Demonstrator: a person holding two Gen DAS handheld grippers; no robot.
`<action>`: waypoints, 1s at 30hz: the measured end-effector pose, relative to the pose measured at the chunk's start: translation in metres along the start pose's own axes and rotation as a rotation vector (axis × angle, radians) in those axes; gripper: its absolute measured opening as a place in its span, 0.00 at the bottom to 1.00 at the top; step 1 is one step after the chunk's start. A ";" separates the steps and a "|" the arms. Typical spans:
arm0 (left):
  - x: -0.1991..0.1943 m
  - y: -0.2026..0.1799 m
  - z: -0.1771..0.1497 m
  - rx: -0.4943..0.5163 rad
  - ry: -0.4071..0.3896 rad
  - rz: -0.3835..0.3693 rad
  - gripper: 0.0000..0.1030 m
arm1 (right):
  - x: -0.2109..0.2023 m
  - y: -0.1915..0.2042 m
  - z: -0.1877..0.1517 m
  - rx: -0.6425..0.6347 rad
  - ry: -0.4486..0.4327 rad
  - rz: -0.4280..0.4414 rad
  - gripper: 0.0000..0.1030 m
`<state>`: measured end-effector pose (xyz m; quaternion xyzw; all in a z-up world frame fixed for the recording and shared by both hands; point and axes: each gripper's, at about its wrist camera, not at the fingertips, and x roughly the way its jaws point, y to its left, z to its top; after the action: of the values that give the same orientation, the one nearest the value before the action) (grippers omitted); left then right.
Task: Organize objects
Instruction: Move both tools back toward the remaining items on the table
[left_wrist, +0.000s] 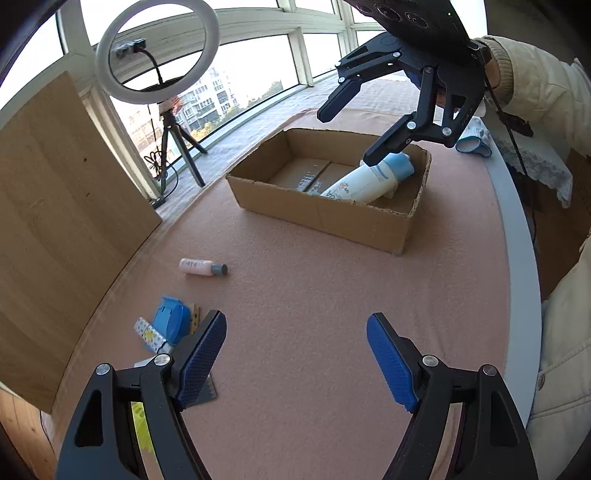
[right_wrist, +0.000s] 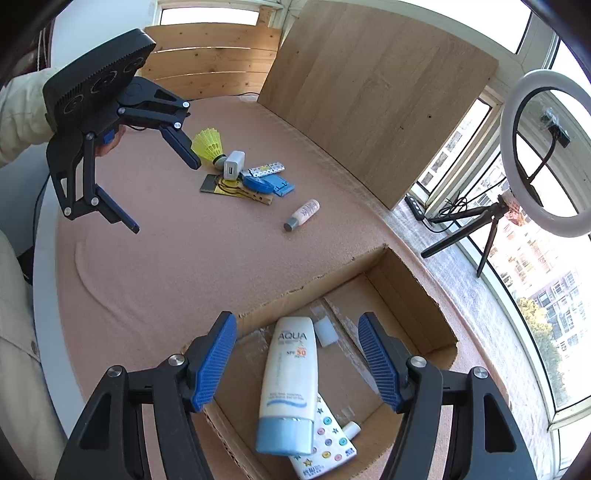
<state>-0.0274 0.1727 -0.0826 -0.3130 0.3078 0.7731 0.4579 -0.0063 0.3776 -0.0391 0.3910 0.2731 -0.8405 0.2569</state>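
Three items at least already lie in the cardboard box (right_wrist: 406, 291): the white AQUA sunscreen tube (right_wrist: 290, 384) with its blue cap, a flat packet with coloured dots (right_wrist: 332, 439) under it, and a small white bottle (right_wrist: 351, 430) beside them. The right tool (right_wrist: 297, 360) hangs over the box with its jaws spread and nothing between the pads, so I judge that the tube is already set down. About half of the work is left. On the desk (right_wrist: 184, 258), toward 12 o'clock in the right wrist view, there is a heap: a yellow shuttlecock (right_wrist: 208, 144), a white charger (right_wrist: 233, 165), a blue flat case (right_wrist: 260, 182), a patterned strip (right_wrist: 265, 169) and a dark card with elastic bands (right_wrist: 218, 186); a small pink bottle (right_wrist: 303, 214) lies alone toward 1 o'clock. The left tool (left_wrist: 295, 354) is also spread and empty, with the heap at its 9 o'clock. Between heap and box the pink mat is free, so there is much room to move. A wooden board (right_wrist: 373, 92) closes the far side, and the box walls are torn and low.
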 end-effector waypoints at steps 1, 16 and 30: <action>-0.005 0.004 -0.010 -0.016 -0.010 0.014 0.79 | 0.004 0.005 0.009 0.003 -0.003 0.000 0.63; -0.035 0.116 -0.146 -0.556 -0.037 0.394 0.89 | 0.109 0.089 0.127 0.283 0.056 0.053 0.64; 0.021 0.224 -0.186 -0.749 0.025 0.371 0.88 | 0.096 0.100 0.075 0.417 0.104 0.028 0.65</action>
<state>-0.1994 -0.0465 -0.1706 -0.4065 0.0620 0.8971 0.1617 -0.0350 0.2355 -0.1006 0.4821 0.1008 -0.8540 0.1676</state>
